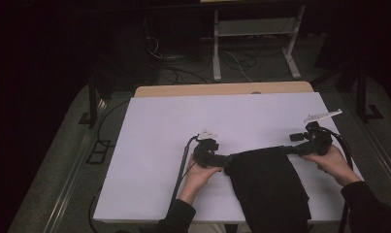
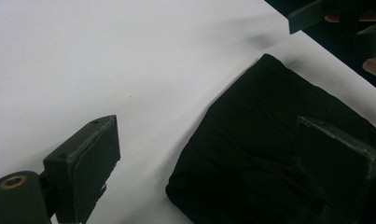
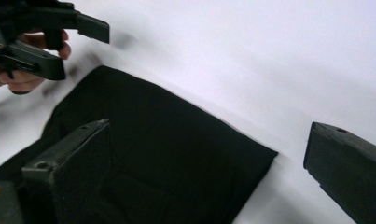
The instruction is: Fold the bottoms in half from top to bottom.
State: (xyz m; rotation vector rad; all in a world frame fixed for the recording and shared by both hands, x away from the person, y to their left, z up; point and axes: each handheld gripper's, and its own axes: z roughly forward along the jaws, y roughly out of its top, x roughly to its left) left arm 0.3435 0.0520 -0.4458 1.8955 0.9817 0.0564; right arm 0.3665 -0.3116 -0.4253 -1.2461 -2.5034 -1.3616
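Black cloth (image 1: 268, 182) is laid folded on the white table (image 1: 154, 145), near edge overhanging. Both the left gripper (image 1: 225, 160) and right gripper (image 1: 289, 149) are held open at its far corners, nothing gripped; folding probably part-done, further folds left.

We see a dim room in the high view: the floor and far background sink into near black, and the white counter (image 1: 159, 145) is the brightest thing there. In both gripper views that white nearly washes out, the black cloth (image 2: 269, 140) shows little fold detail, and edges look soft, slightly smeared.
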